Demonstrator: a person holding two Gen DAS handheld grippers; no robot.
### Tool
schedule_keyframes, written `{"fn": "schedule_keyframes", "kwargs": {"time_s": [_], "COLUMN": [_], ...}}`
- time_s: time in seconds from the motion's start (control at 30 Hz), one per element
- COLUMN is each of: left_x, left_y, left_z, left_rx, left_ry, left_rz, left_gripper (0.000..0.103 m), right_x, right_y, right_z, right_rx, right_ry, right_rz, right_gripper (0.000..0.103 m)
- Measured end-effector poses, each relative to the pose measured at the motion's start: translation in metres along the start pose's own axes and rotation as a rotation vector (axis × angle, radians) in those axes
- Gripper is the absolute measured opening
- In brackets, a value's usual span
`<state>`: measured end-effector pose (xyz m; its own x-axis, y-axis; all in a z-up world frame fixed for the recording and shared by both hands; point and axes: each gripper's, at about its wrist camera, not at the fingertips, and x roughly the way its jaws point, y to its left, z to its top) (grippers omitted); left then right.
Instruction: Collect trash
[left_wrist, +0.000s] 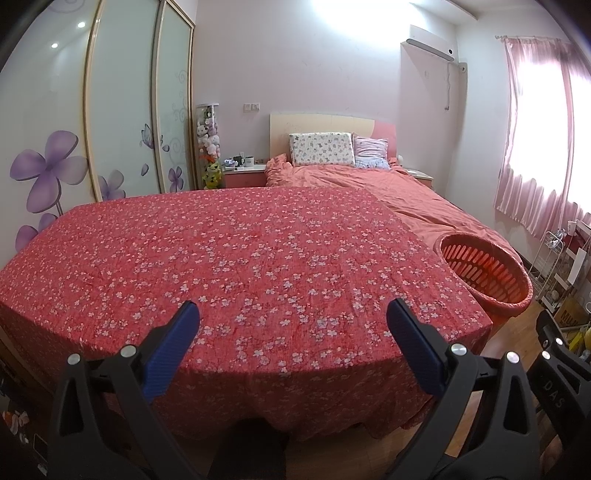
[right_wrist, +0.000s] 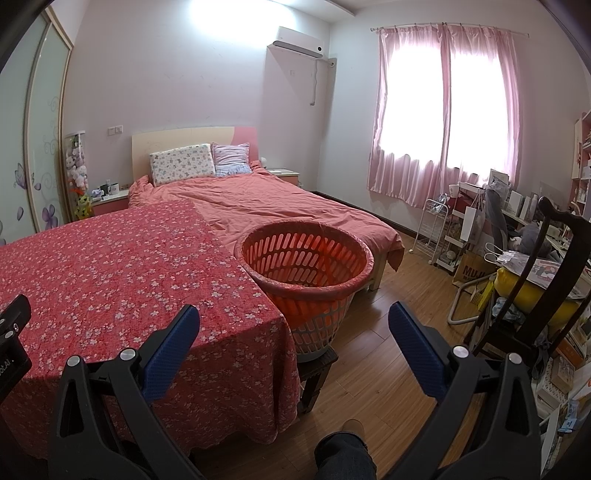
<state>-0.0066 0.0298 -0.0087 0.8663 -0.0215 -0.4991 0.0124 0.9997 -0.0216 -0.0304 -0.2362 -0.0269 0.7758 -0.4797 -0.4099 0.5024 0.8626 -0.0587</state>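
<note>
orange plastic, slotted all round, makes up the basket (right_wrist: 306, 262) that sits centre frame in the right wrist view and at the right edge in the left wrist view (left_wrist: 487, 273); as the only likely bin for the trash, it looks light and fairly stiff, with a rolled rim that would give the best hold, since the thin slotted wall would probably flex if pinched. it seems to rest on a small dark stool (right_wrist: 317, 373) just beside the corner of the table (right_wrist: 110, 280), whose red cloth with small white flowers hangs down over the edge. no trash shows anywhere on that cloth in either view, so what is to be collected cannot be judged for weight or grip; if it is paper or wrappers it would likely be light and crush easily. the left hand-held gripper (left_wrist: 291, 321) hangs over the near edge of the table with its blue pads spread wide and nothing between them; the right hand-held gripper (right_wrist: 293, 321) is likewise wide open and empty, aimed at the basket and the wooden floor (right_wrist: 388, 332). behind the table stands a bed (right_wrist: 288, 206) with a salmon cover and two pillows, pink curtains (right_wrist: 443, 110) at upper right, a sliding wardrobe (left_wrist: 122, 103) with purple flowers at upper left, and a cluttered desk area at far right.
</note>
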Motion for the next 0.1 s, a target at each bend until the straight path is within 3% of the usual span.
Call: {"fn": "schedule_keyframes", "kwargs": {"time_s": [0.1], "left_x": [0.0000], "left_y": [0.0005], "left_z": [0.0002], "left_rx": [0.000], "left_ry": [0.001], "left_rz": [-0.001], "left_gripper": [0.099], "right_x": [0.0000], "right_y": [-0.0001], "right_z": [0.0001], "right_rx": [-0.001], "right_ry": [0.000], "right_rz": [0.000], "right_gripper": [0.101]}}
